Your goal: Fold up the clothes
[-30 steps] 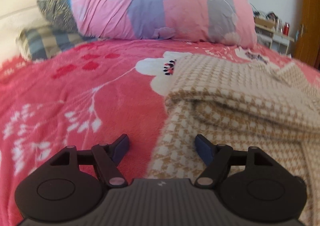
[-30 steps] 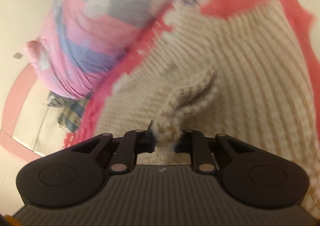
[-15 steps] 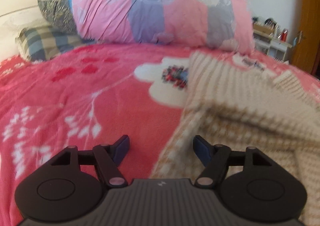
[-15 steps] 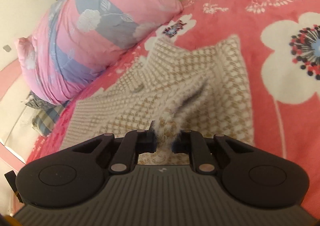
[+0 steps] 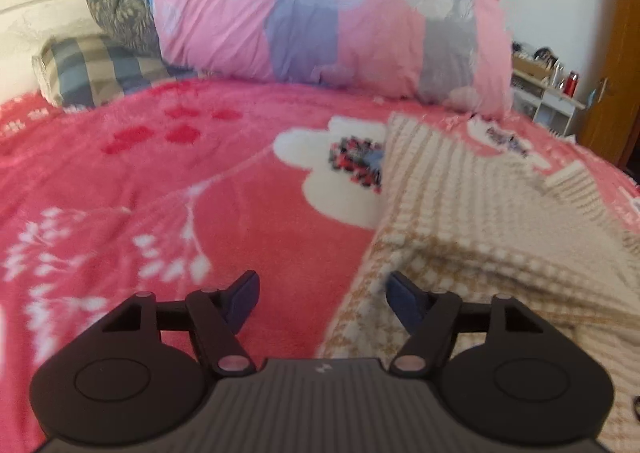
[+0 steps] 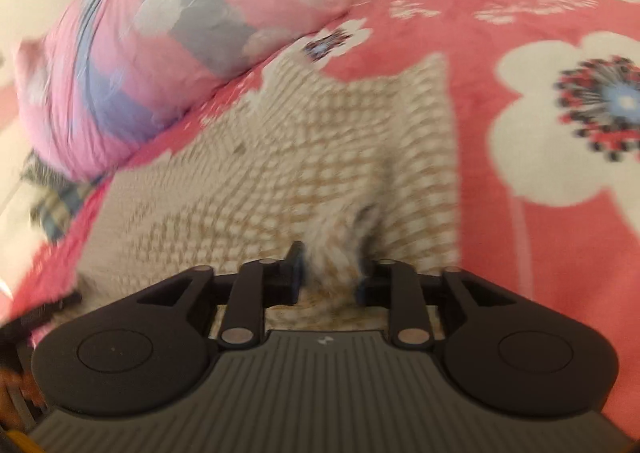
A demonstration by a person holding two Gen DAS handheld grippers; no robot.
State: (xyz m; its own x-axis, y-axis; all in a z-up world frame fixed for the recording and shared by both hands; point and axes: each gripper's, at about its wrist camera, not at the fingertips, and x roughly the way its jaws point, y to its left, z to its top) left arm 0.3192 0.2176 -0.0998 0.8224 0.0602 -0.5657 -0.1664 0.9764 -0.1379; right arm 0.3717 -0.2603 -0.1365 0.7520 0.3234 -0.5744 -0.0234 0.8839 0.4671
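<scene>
The one beige-and-tan houndstooth knitted garment [image 6: 304,141] lies partly folded on the pink fleece bed blanket with white flowers [image 5: 168,197], its near edge reaching the camera in both views. What has just changed is at the right tongs [image 6: 329,273]: a second ago their pads were pinched tight on a raised tuft of the knit, and now the jaws are opening, with the tuft still standing between them at six o'clock in the right wrist view but no longer squeezed to a narrow neck. That reads as a release, so the carried flap has probably been laid down and this fold looks finished, though blur hides how flat it lies. The left tongs [image 5: 322,295] are spread wide and hold nothing; their right-hand pad [image 5: 404,299] overlaps the garment's edge at five o'clock, and touch cannot be told. Since a second ago the edge has slid rightward in that view. Outward, at twelve o'clock, sits one big pink-and-lilac quilted bundle [image 5: 328,13], with two smaller pillows at ten o'clock: one blue-grey checked [image 5: 96,69], one dark speckled [image 5: 118,1]. One white shelf unit [image 5: 548,97] and one brown wooden door [image 5: 616,65] stand at two o'clock.
</scene>
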